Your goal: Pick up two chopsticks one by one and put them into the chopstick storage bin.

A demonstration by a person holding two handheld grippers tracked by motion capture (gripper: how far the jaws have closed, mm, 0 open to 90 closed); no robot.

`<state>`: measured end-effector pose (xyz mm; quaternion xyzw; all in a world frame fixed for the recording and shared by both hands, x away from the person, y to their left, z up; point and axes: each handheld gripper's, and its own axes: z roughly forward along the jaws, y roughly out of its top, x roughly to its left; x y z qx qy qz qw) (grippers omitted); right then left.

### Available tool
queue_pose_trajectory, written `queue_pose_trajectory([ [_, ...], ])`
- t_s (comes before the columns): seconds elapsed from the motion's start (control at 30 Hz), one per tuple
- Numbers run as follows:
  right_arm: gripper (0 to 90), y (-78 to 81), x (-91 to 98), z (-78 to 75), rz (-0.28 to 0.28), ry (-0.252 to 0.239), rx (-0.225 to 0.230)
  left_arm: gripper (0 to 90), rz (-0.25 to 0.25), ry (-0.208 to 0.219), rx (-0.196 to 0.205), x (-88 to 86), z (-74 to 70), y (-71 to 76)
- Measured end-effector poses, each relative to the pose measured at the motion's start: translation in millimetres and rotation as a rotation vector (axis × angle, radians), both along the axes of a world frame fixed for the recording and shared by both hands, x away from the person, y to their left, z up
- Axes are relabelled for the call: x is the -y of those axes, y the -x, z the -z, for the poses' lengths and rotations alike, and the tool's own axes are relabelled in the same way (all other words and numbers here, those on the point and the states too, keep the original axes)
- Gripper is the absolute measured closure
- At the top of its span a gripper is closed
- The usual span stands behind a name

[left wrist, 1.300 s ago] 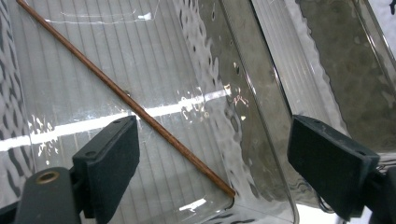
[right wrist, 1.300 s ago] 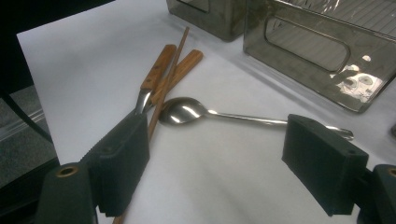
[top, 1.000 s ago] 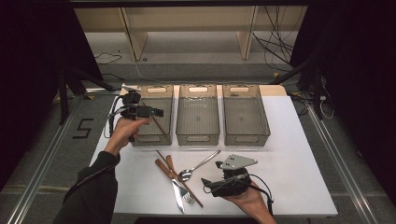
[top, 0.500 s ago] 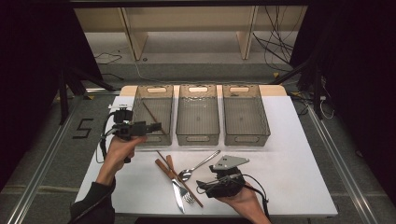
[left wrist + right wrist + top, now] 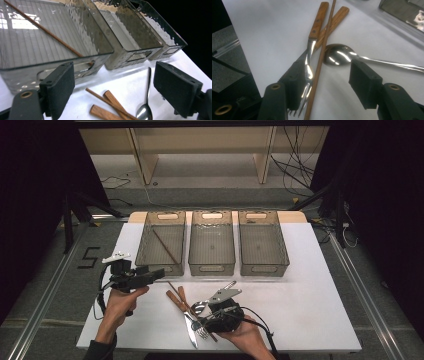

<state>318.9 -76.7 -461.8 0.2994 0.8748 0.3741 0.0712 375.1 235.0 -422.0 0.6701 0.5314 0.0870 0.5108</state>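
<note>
Leftmost, the left gripper (image 5: 159, 271) hovers open and empty before the left bin (image 5: 161, 241), having drawn back from over it. The chopstick (image 5: 320, 62) lies on the table (image 5: 310, 290) across fork (image 5: 308, 62) and knife (image 5: 192, 327), running diagonally between the right gripper's (image 5: 324, 82) jaws, which have just been closing, not yet pressing it.

I see a white table (image 5: 310, 290) carrying three smoky clear bins in a row: left bin (image 5: 161, 243), middle bin (image 5: 212, 242), right bin (image 5: 262, 242). In front of them lie a wood-handled fork (image 5: 310, 53), knife (image 5: 186, 316), spoon (image 5: 338, 57) and one chopstick (image 5: 322, 57), bunched together and overlapping.
</note>
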Motion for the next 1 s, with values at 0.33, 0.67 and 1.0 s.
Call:
queue_pose_trajectory([
  [0.33, 56.4, -0.3, -12.3, 11.4, -0.022, 0.058, -0.032, 17.1, 0.011, 0.002, 0.017, -3.6, 24.8, 16.6],
  [0.67, 63.9, -2.9, -18.4, 16.8, -0.025, 0.095, -0.035, 17.1, 0.015, 0.008, 0.008, -2.3, 36.5, 25.0],
  [1.0, 70.1, -3.9, -23.0, 22.6, -0.021, 0.124, -0.044, 17.1, 0.020, 0.000, 0.023, -1.3, 40.9, 34.2],
])
